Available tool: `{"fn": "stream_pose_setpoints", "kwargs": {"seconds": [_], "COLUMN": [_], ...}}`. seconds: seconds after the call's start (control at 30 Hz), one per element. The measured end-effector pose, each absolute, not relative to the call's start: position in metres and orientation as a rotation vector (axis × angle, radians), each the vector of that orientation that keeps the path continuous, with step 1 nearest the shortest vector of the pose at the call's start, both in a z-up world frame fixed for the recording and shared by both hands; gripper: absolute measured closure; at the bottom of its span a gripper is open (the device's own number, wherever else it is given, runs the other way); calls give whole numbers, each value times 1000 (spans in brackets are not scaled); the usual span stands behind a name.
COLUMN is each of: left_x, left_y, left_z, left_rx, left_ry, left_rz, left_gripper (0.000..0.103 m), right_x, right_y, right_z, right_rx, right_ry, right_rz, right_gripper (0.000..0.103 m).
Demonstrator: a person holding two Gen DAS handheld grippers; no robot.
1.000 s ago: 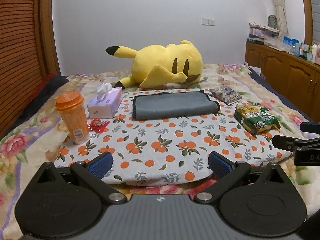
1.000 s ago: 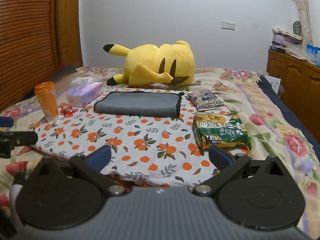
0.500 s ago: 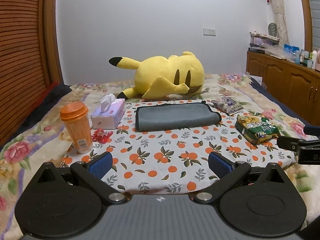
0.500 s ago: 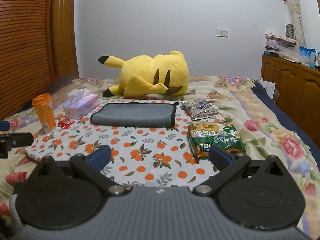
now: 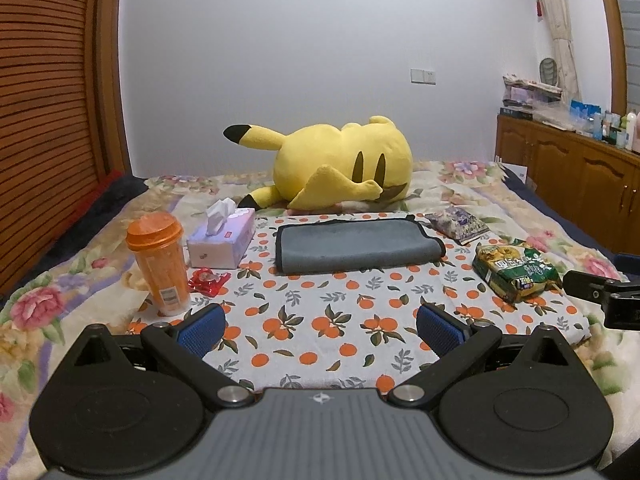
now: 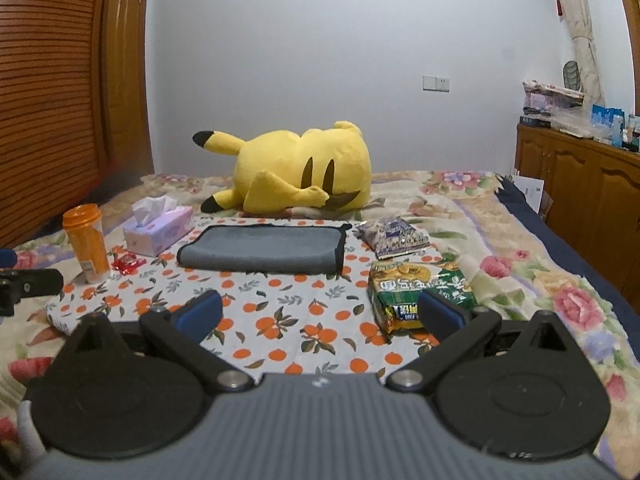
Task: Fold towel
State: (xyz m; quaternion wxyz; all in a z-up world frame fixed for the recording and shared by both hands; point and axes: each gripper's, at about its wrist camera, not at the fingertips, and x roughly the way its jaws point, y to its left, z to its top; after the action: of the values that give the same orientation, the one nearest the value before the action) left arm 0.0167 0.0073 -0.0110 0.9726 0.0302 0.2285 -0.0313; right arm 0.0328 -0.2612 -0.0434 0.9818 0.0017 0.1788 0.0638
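A grey towel [image 5: 356, 246] with a dark hem lies folded in a flat rectangle on the orange-print cloth [image 5: 320, 316] on the bed; it also shows in the right wrist view [image 6: 264, 249]. My left gripper [image 5: 320, 326] is open and empty, held over the cloth's near part, well short of the towel. My right gripper [image 6: 320, 312] is open and empty, also short of the towel, with its right finger in front of a green snack bag [image 6: 420, 292]. Each gripper's tip shows at the edge of the other's view.
A yellow plush [image 5: 340, 168] lies behind the towel. Left of it stand a tissue box [image 5: 222, 238], an orange cup [image 5: 160, 262] and a red wrapper [image 5: 208, 280]. A purple packet [image 5: 458, 222] and the green bag [image 5: 516, 270] lie right. Wooden cabinets [image 5: 572, 172] line the right wall.
Both grippers have drawn back and tilted up, so the towel and the things around it sit lower and further off in both views. Both stay open. The towel has not moved.
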Motion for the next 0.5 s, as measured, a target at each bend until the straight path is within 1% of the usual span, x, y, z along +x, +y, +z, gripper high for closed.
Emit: {"fn": "stream_pose_setpoints", "kwargs": {"seconds": [0.5], "left_x": [14], "left_y": [9], "left_z": [-7], "left_rx": [63], "left_ry": [419], "left_rz": [-44], "left_gripper": [0], "right_x": [28], "right_y": [-265], "right_z": [-40], "right_rx": [13], "right_ry": [307], "right_rz": [112], "right_gripper": [0]}}
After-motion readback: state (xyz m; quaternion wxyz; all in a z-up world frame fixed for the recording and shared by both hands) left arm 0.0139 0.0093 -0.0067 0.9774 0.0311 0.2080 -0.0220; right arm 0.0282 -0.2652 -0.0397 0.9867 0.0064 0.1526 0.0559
